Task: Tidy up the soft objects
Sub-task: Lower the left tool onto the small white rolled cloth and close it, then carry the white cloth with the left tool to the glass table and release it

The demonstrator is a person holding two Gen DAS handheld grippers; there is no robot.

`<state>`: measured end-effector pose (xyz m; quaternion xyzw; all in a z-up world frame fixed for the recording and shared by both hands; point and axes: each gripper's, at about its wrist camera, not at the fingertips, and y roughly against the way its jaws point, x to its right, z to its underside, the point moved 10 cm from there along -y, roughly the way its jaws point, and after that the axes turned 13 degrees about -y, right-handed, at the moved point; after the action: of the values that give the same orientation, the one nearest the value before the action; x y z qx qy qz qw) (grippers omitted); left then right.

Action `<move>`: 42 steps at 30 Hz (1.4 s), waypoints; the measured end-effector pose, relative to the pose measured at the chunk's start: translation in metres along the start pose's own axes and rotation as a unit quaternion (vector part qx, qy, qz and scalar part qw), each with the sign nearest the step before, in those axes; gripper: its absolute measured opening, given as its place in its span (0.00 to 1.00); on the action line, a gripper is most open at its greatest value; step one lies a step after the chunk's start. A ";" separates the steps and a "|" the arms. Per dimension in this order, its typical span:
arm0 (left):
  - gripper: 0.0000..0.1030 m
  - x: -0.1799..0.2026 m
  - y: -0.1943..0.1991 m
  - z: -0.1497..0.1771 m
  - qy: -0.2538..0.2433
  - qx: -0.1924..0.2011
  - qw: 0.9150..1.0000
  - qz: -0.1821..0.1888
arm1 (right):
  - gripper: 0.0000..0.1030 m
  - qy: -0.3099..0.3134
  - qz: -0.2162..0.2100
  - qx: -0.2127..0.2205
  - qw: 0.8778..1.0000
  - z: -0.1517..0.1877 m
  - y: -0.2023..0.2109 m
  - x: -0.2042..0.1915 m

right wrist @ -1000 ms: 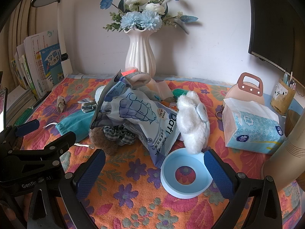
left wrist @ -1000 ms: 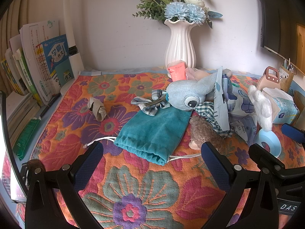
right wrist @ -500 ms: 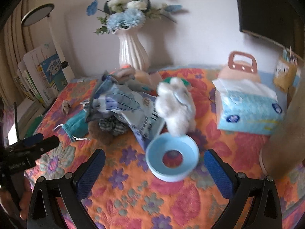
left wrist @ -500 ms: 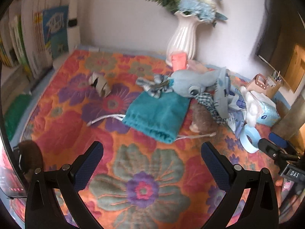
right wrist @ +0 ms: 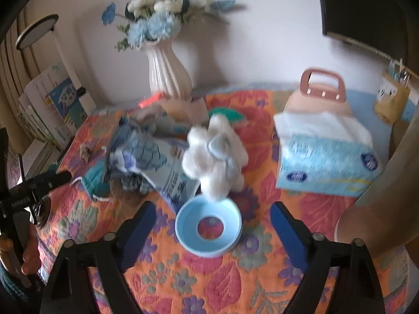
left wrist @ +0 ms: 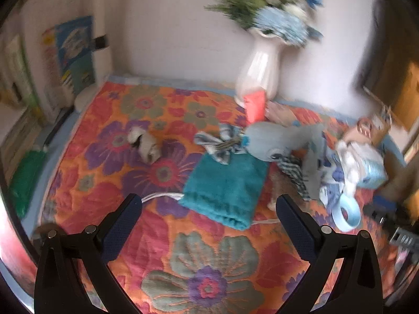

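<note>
In the left wrist view the left gripper stands wide apart at the bottom of the frame with nothing between its fingers, above the flowered cloth that covers the tabletop. Just beyond its tips, at centre, lies a teal pouch with a white cord trailing to the left. A checked bow rests on the pouch's far edge, touching a blue plush to its right. A small grey bundle lies apart at left of centre. A white vase of blue flowers stands against the wall in the upper middle, with a red tube in front of it. The whole view is blurred. In the right wrist view the right gripper is closing, its fingers still apart and pressing on nothing; a pale blue ring lies on the cloth between them, at lower centre. A white plush sits just beyond the ring, touching its far rim, beside a printed bag at its left. A tissue pack stands at right, with a pink handled case behind it. Books lean at the left edge.
</note>
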<state>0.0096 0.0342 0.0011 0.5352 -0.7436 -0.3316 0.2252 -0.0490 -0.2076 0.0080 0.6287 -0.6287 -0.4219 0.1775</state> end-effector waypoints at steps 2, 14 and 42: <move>0.99 -0.013 0.001 0.008 0.035 0.005 0.999 0.003 | 0.85 -0.008 -0.002 -0.024 1.000 0.012 -0.009 0.002; 0.80 -0.072 -0.035 0.002 0.126 -0.038 0.990 -0.048 | 0.85 0.034 0.054 -0.049 0.997 0.033 -0.044 -0.003; 0.19 -0.027 -0.009 -0.017 0.029 0.039 0.999 -0.021 | 0.64 0.017 -0.011 -0.056 0.998 0.051 -0.010 -0.014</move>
<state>0.0358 0.0535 0.0063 0.5686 -0.7376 -0.2913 0.2186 -0.0794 -0.1772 -0.0246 0.6319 -0.5939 -0.4475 0.2187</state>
